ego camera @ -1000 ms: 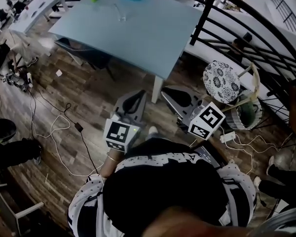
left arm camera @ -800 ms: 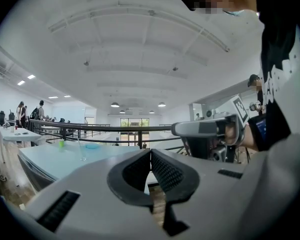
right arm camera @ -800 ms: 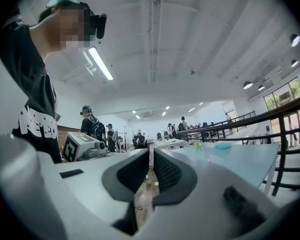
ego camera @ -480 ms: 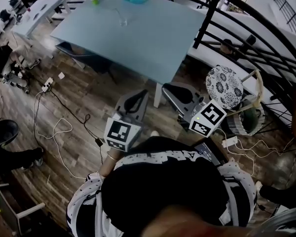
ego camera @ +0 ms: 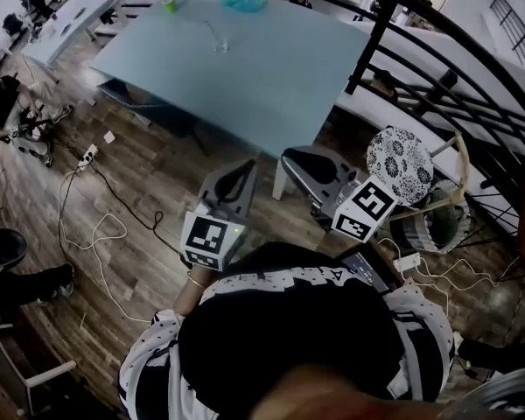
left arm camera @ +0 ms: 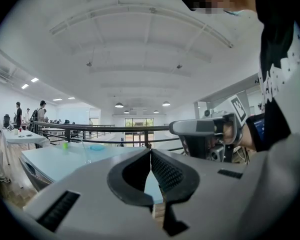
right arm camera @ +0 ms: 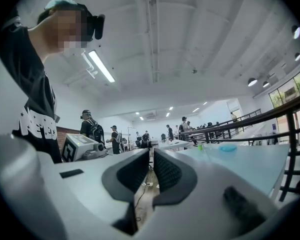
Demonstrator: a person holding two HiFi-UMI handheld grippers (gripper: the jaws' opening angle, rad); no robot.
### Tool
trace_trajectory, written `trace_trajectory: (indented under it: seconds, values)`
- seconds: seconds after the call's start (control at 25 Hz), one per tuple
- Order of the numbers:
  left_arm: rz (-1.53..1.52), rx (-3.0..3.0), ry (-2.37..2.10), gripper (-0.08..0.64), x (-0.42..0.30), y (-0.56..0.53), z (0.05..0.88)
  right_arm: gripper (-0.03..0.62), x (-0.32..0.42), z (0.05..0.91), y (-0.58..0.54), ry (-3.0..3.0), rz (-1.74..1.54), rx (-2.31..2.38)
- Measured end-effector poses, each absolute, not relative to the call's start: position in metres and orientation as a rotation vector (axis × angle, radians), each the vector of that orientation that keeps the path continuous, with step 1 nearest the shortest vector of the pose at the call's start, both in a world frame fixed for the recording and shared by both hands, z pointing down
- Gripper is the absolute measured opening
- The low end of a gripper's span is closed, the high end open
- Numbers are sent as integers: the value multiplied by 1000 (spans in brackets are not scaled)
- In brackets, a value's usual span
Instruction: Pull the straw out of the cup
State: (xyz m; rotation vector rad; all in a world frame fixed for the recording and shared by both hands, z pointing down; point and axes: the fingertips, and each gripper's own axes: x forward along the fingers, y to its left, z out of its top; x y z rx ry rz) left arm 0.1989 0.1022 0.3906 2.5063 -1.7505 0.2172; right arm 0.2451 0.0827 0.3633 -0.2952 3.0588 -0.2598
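Both tongs are up in front of my chest, short of the pale blue table [ego camera: 254, 77]. On the left gripper [left arm camera: 150, 153] the jaws are pinched together at the tips, with nothing in them. On the right gripper [right arm camera: 152, 155] the pads are all but touching, and it's empty too. The cup [ego camera: 217, 42] stands far across the table, well apart from both, and the straw [ego camera: 212, 30] looks to be in it, though it's tiny from here.

The cup [ego camera: 219, 44] on the far table [ego camera: 271, 77] is too small to tell its contents.
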Motion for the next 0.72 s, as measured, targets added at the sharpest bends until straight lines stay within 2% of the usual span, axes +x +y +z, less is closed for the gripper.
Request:
trace_trajectory:
  seconds: [0.72]
  values:
    - [188, 2457, -1793, 14, 165, 97, 398, 38, 204, 371, 73, 3072, -305, -230]
